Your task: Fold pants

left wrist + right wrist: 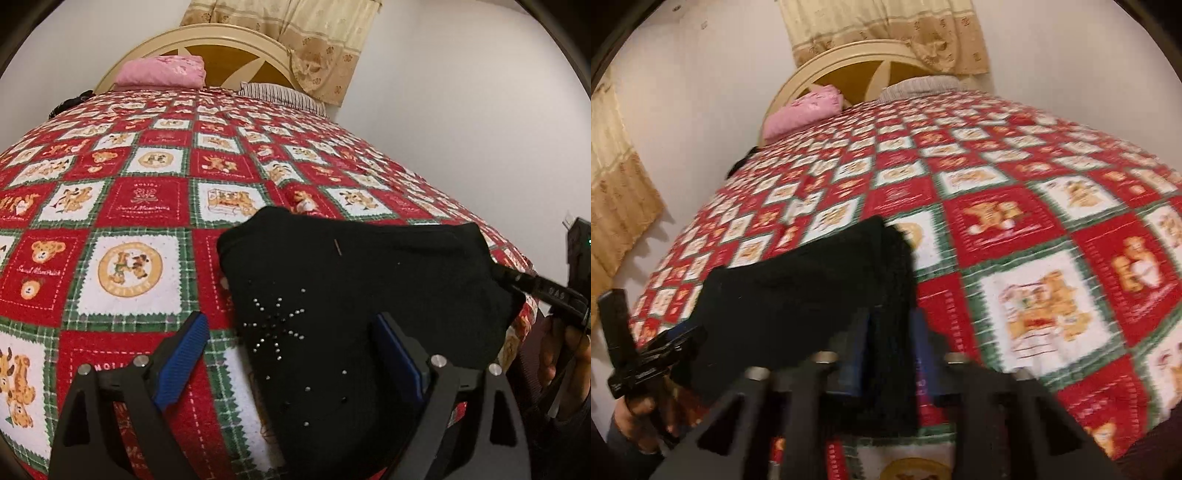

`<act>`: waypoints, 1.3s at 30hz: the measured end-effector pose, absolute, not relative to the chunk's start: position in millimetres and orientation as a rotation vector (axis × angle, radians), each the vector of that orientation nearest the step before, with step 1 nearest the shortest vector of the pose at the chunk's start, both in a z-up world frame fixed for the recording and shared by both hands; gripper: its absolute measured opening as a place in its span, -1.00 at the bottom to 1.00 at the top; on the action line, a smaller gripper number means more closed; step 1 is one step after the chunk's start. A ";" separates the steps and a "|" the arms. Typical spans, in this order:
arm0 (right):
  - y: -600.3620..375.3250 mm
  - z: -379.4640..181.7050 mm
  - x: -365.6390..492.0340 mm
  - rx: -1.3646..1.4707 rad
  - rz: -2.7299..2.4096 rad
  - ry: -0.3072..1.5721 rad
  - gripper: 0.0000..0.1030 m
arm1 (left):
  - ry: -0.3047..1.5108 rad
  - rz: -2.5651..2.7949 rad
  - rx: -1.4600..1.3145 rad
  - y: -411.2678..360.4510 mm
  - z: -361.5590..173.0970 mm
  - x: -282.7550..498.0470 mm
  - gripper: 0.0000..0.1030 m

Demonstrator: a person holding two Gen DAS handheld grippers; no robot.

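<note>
Blue pads of your left tool spread wide, nothing gripped, over black pants bunched at bed edge. Right tool apparently clenching pants fold; blurred. Mid-fold: next, seat left grip on hem.

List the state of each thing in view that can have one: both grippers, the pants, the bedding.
black pants: folded into a compact bundle, lying on the bedspread near the bed's edge.
left gripper: open wide, fingers either side of the pants' near corner.
right gripper: partly closed, black fabric between its fingers; the view is blurred.
bedspread: spread flat.
pink pillow: lying at the headboard.
</note>
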State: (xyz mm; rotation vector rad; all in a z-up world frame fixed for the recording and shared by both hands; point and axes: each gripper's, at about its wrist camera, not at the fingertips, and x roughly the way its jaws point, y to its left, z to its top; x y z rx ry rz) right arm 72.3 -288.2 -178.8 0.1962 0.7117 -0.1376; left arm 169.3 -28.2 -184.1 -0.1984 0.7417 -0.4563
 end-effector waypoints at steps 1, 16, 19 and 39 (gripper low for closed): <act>-284.5 -170.8 69.1 0.176 -0.137 0.676 -0.11 | 0.738 -0.452 -0.196 -27.4 -183.6 168.7 0.80; -257.0 -179.7 121.4 0.095 -0.010 0.790 0.04 | 0.757 -0.442 -0.158 -22.4 -190.1 163.6 0.91; -237.9 -162.9 117.6 0.023 0.003 0.768 0.05 | 0.749 -0.433 -0.171 -12.5 -189.6 155.0 0.90; -95.1 -224.2 199.2 0.093 0.495 0.993 0.05 | 0.736 -0.400 -0.167 6.6 -190.4 142.9 0.97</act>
